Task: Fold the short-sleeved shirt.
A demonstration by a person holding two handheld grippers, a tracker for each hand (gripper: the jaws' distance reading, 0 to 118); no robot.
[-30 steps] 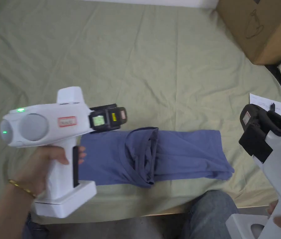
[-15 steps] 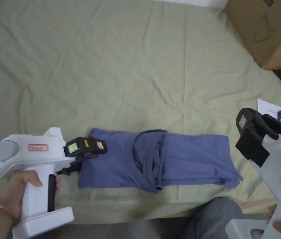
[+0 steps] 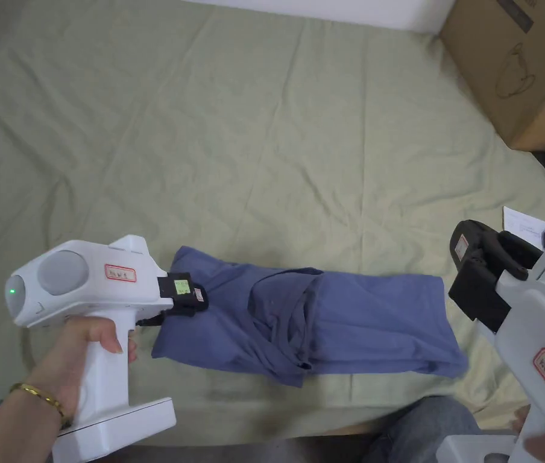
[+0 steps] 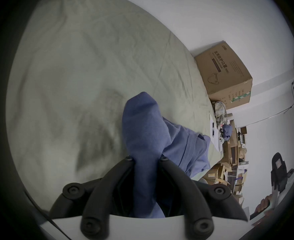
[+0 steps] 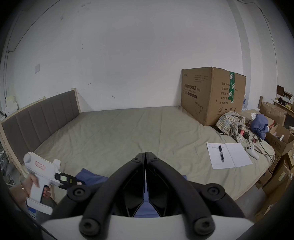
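A wide bed covered in a creased pale green sheet (image 3: 277,138) takes up most of the room, with a padded headboard (image 5: 39,115) at its left end and a big cardboard box (image 3: 524,66) standing on its far right corner against the white wall. Near the front edge of the bed lies the blue shirt (image 3: 349,322), already folded into a long narrow strip running left to right, with a bunched fold around its middle. Just right of it, a sheet of paper (image 5: 229,154) with a pen (image 5: 220,153) on it rests on the sheet, and a checked cloth (image 5: 231,124) is heaped beside the box. The left gripper (image 3: 190,295), a white pistol-shaped tool held in the person's left hand (image 3: 81,355), is at the shirt's left end, its jaws clamped on the blue cloth, which rises lifted and pinched between them in the left gripper view. The right gripper (image 3: 476,274) hangs just beyond the shirt's right end, off the cloth, its jaws pressed together with nothing between them.
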